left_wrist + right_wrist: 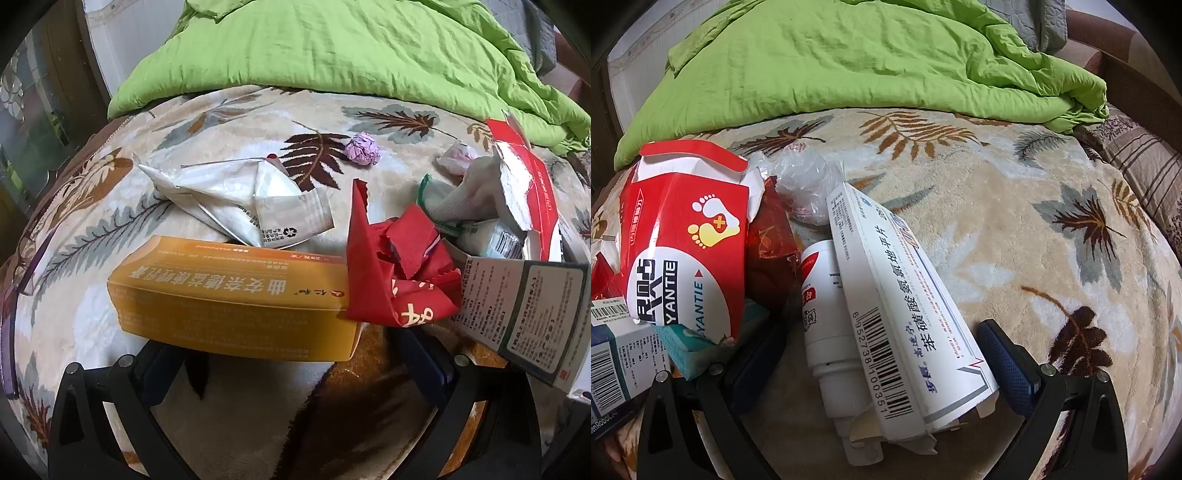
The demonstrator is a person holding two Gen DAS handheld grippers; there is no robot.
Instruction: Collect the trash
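Trash lies on a leaf-patterned blanket (229, 122). In the left wrist view an orange medicine box (236, 295) lies across my open left gripper (295, 354), just beyond the fingertips. Past it are a crumpled white packet (236, 199), a torn red wrapper (399, 273), a purple paper ball (362, 148) and a grey-green box (528, 310). In the right wrist view my open right gripper (882, 354) straddles a white medicine box (905, 314) and a white spray bottle (831, 325). A torn red box (687, 243) stands to the left.
A green quilt (332, 48) is bunched along the far side of the bed, also in the right wrist view (849, 59). A dark red packet (768, 251), clear plastic wrap (805, 177) and a teal box (698, 343) lie by the red box.
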